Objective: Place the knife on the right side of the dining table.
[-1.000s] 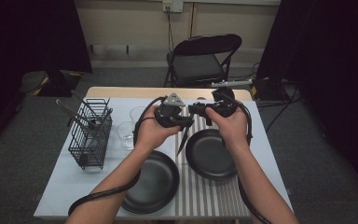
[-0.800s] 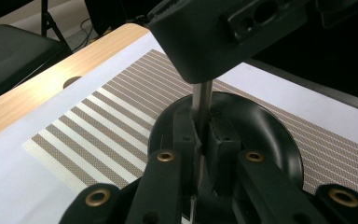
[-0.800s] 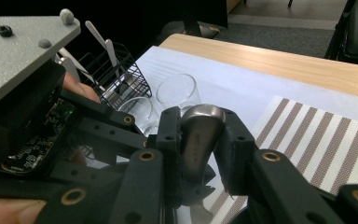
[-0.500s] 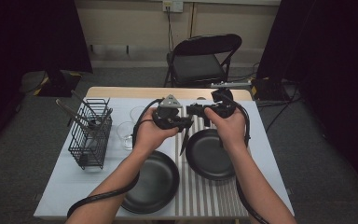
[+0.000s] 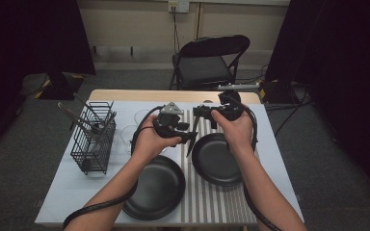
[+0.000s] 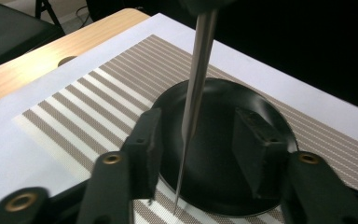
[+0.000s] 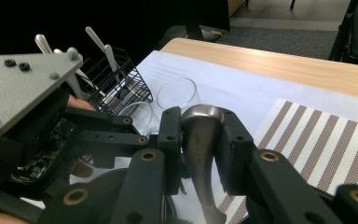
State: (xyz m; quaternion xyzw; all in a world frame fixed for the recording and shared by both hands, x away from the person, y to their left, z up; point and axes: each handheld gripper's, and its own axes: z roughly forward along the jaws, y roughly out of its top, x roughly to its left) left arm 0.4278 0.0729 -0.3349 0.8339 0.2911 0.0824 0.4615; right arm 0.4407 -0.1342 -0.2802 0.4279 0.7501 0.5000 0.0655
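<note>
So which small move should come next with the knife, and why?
Probably draw the left gripper clear. Its jaws have just been opening, and the knife hangs free between them, while the right gripper clamps its handle above the black plate.

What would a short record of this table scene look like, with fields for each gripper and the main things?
Right gripper: shut on the handle of a silver metal knife
Left gripper: jaws have just been opening; the blade hangs between them, untouched
Knife: point down over the round black plate
Second round black plate: nearer the person, bare
Black wire basket: holds cutlery, at the left
Clear glasses: beside the basket
Striped mat: under the plates
</note>
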